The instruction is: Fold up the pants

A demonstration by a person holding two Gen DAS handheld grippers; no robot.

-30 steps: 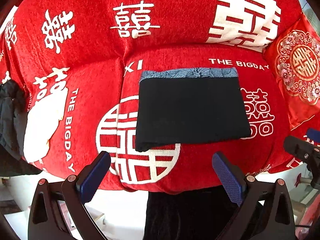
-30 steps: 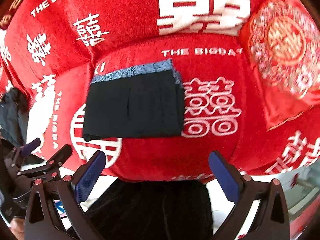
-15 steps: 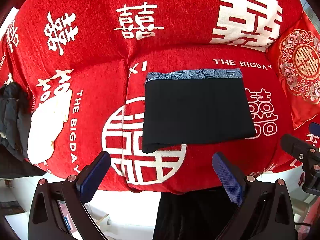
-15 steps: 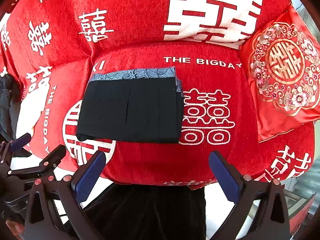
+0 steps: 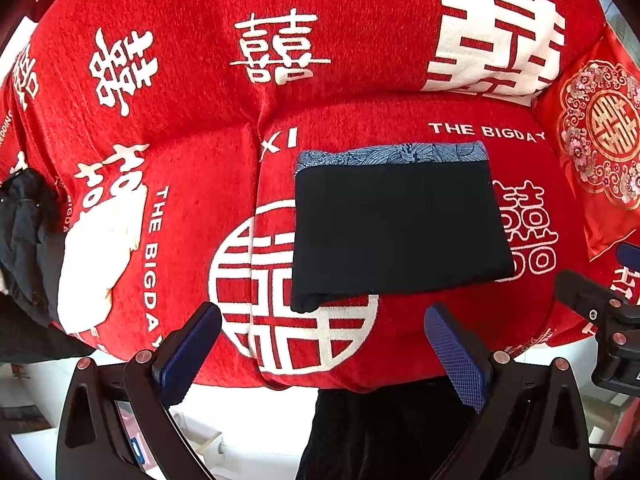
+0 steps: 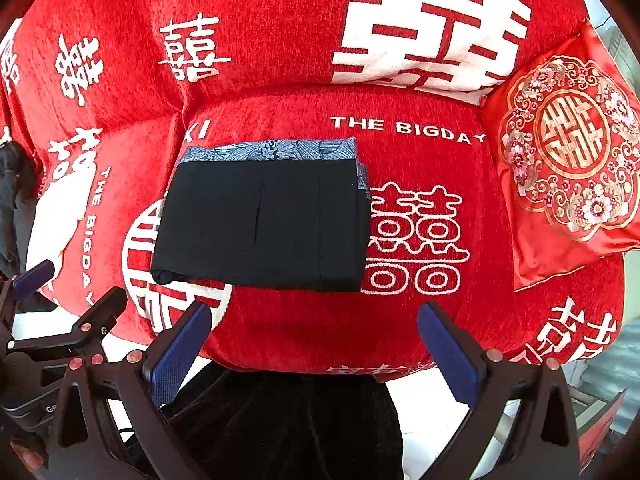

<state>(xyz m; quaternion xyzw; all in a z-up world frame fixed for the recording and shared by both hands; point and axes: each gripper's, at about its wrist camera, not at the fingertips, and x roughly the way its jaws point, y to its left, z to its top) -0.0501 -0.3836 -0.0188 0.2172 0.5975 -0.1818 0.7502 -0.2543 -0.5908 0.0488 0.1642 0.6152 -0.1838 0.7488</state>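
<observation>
Folded pants lie on a red sofa seat, both claws held back and empty

One pair of black pants (image 5: 400, 232), folded to a flat rectangle with a blue patterned band along its far edge, rests on the seat of the sofa (image 5: 320, 60), ahead of the two claws and apart from both. Its long axis runs left to right across both views. The left claw (image 5: 320, 356) and the right claw (image 6: 312, 356) each stand wide open, gripping nothing. In the left view the pants sit slightly right of centre, in the right view left of centre, so they lie between the two claws, neither clearly nearer. One embroidered cushion (image 6: 568, 172) sits at the right; one dark garment (image 5: 24, 236) at the left edge.
</observation>
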